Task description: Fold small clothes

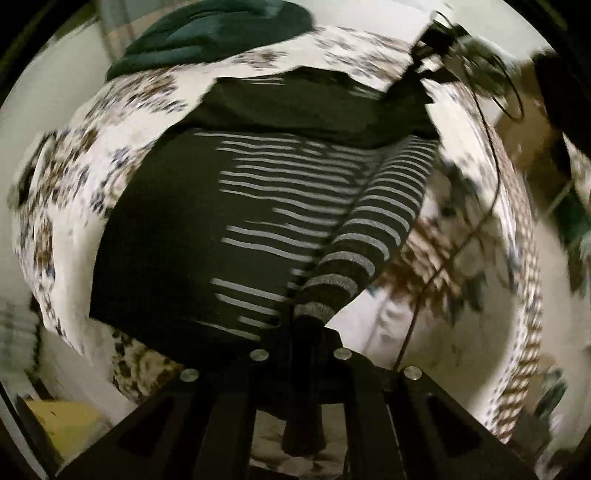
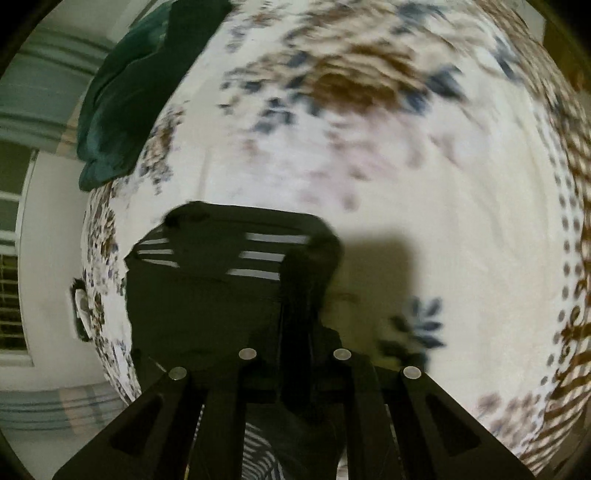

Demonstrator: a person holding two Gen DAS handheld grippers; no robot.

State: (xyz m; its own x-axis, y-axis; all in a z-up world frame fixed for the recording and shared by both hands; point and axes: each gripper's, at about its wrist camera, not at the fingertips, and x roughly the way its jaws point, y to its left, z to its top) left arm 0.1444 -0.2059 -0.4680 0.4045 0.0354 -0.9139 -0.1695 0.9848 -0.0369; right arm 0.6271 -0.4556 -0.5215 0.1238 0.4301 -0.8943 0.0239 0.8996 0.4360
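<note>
A black garment with grey stripes (image 1: 236,206) lies spread on a floral bedsheet (image 1: 110,122). Its striped sleeve (image 1: 373,229) runs down into my left gripper (image 1: 303,332), which is shut on the sleeve's end. In the right wrist view my right gripper (image 2: 299,332) is shut on a black edge of the same garment (image 2: 207,273), which is folded over and lifted slightly. The other gripper with its cable (image 1: 443,40) shows at the far edge of the garment in the left wrist view.
A dark green garment (image 1: 214,33) lies bunched at the far side of the bed, also in the right wrist view (image 2: 122,99). The bed's edge curves left (image 2: 99,295). A cable (image 1: 480,192) trails across the sheet. Boxes and clutter (image 1: 546,155) stand to the right.
</note>
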